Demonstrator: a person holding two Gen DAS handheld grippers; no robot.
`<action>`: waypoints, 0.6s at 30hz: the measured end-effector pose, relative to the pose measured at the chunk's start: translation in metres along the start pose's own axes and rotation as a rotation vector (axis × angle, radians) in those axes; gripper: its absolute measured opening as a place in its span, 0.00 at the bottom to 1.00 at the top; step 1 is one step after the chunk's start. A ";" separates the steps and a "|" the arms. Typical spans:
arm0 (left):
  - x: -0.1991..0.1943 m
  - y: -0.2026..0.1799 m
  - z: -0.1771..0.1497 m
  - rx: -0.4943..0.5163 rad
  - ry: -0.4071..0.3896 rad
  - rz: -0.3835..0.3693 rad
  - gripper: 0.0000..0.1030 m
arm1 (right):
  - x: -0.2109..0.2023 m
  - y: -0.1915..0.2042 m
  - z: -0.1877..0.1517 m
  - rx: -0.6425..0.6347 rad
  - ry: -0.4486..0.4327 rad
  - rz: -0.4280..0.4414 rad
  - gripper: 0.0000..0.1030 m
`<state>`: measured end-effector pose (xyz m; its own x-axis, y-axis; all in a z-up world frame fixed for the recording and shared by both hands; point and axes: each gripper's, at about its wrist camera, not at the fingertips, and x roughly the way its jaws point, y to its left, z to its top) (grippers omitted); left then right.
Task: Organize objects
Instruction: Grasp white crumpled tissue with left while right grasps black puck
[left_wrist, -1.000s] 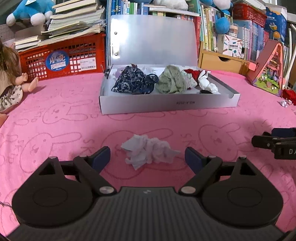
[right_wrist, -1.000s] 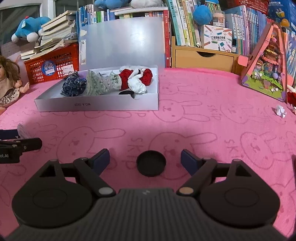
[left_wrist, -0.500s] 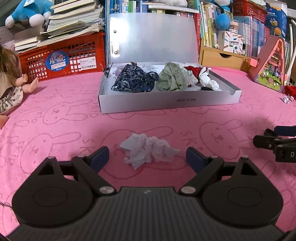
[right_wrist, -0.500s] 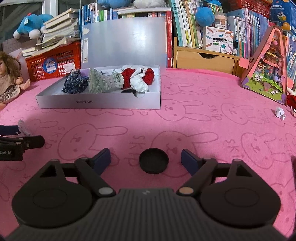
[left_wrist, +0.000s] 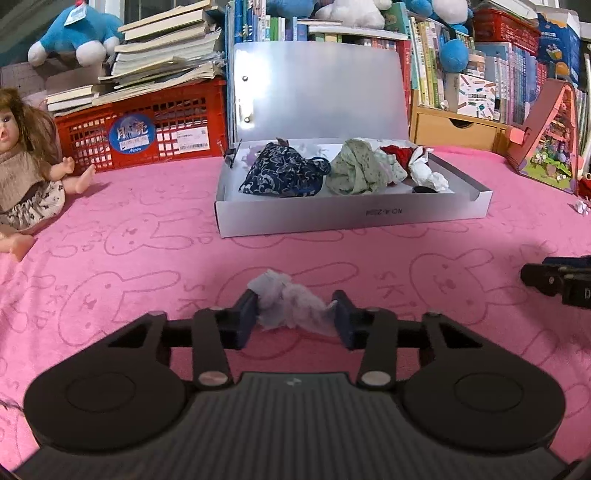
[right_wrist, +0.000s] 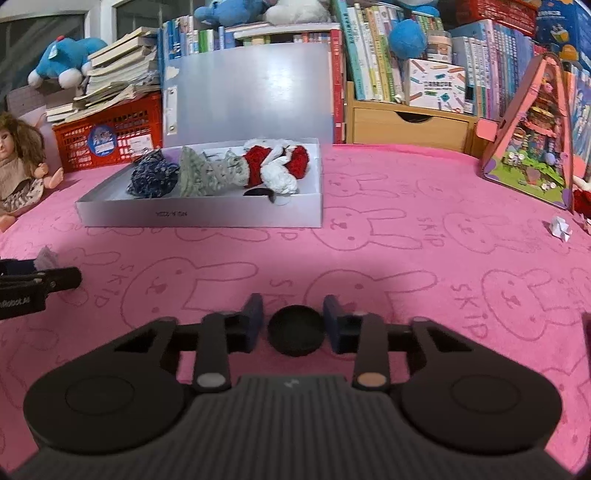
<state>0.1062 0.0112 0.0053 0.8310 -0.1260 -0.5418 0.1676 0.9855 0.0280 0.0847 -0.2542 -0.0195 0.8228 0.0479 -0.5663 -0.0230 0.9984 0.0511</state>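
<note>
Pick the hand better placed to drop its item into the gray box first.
Left, marginally. The left tool has just closed on the crumpled tissue, with the gray box straight ahead. The right tool grips the black cap, but the box sits off to its left.

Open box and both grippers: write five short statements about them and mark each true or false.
1. The left gripper is shut on the crumpled tissue. True.
2. The right gripper grips a red sock. False: its jaws, just closed, pinch the black cap.
3. The box has its lid standing open. True.
4. The box is empty. False: it holds a dark blue cloth, a green cloth and red and white pieces.
5. The doll lies inside the box. False: it sits on the pink blanket, left of the box.
</note>
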 end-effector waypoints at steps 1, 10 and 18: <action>-0.001 0.000 0.000 0.001 -0.003 0.000 0.46 | 0.000 -0.002 0.000 0.008 0.001 0.006 0.35; -0.003 0.002 0.001 -0.021 -0.001 -0.013 0.45 | -0.001 -0.005 0.003 0.016 -0.004 0.018 0.35; -0.009 0.002 0.013 -0.031 -0.019 -0.023 0.45 | -0.005 -0.001 0.010 0.015 -0.026 0.033 0.35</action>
<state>0.1061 0.0124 0.0215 0.8373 -0.1504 -0.5257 0.1705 0.9853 -0.0103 0.0858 -0.2561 -0.0085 0.8361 0.0797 -0.5428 -0.0417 0.9958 0.0819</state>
